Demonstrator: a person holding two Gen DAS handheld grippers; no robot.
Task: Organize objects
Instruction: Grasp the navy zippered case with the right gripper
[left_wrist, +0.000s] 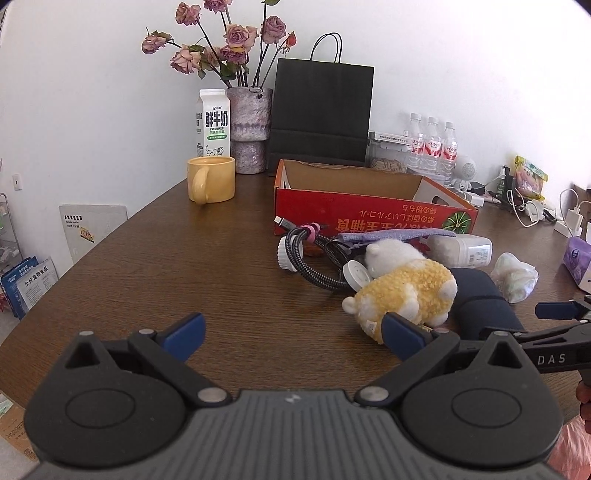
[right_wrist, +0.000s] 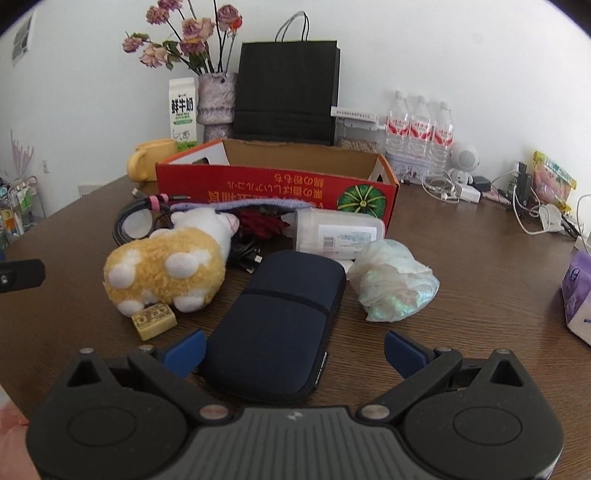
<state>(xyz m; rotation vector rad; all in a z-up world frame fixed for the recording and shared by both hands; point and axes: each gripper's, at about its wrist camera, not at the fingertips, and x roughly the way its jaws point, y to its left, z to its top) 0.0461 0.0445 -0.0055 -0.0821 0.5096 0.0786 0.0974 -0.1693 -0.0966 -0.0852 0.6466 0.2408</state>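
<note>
A pile of loose items lies in front of an open red cardboard box (left_wrist: 373, 218) (right_wrist: 277, 190). It holds a yellow and white plush sheep (left_wrist: 402, 288) (right_wrist: 166, 266), a dark blue zip case (right_wrist: 280, 325) (left_wrist: 480, 302), a coiled braided cable (left_wrist: 314, 258), a clear plastic jar (right_wrist: 338, 236) lying on its side, a crumpled plastic bag (right_wrist: 395, 280) and a small tan block (right_wrist: 153, 320). My left gripper (left_wrist: 293, 338) is open, low over bare table left of the sheep. My right gripper (right_wrist: 293, 349) is open, its fingers either side of the case's near end.
A yellow mug (left_wrist: 210, 179), a milk carton (left_wrist: 213, 122), a vase of dried roses (left_wrist: 247, 129) and a black paper bag (left_wrist: 319, 110) stand at the back. Water bottles (right_wrist: 419, 129), chargers and cables (right_wrist: 535, 206) crowd the right. A purple tissue pack (right_wrist: 576, 288) sits at the right edge.
</note>
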